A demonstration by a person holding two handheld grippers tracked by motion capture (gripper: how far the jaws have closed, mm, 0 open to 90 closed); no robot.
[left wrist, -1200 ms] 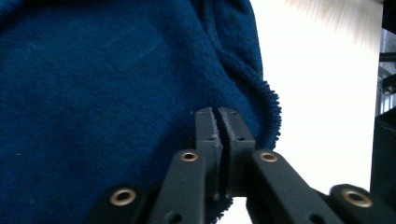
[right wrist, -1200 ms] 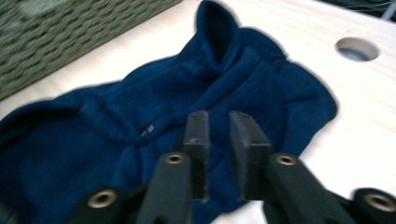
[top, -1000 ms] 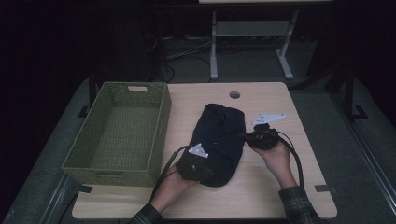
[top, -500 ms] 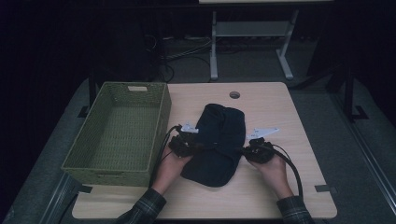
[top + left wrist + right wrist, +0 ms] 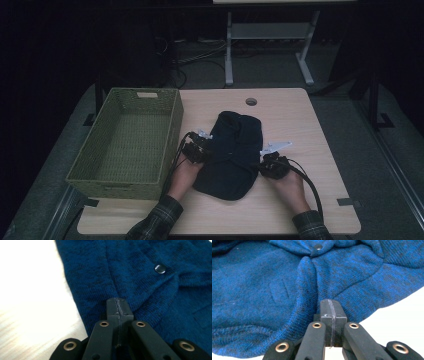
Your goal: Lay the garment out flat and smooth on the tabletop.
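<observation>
The left tongs (image 5: 200, 145) are clenched, jaws pressed flat together with nothing between them, tip resting on the left edge of the folded dark blue knit garment (image 5: 232, 152); the right tongs (image 5: 269, 159) are likewise clenched on nothing, tip at the garment's right edge, as the right gripper view (image 5: 331, 308) shows; the left gripper view (image 5: 117, 307) shows its closed tip over the knit, a snap button (image 5: 160, 269) beyond; the garment lies in the middle of the wooden counter (image 5: 310, 130), just right of a green woven basket (image 5: 170, 130); the basket holds nothing and sits at the counter's left edge.
</observation>
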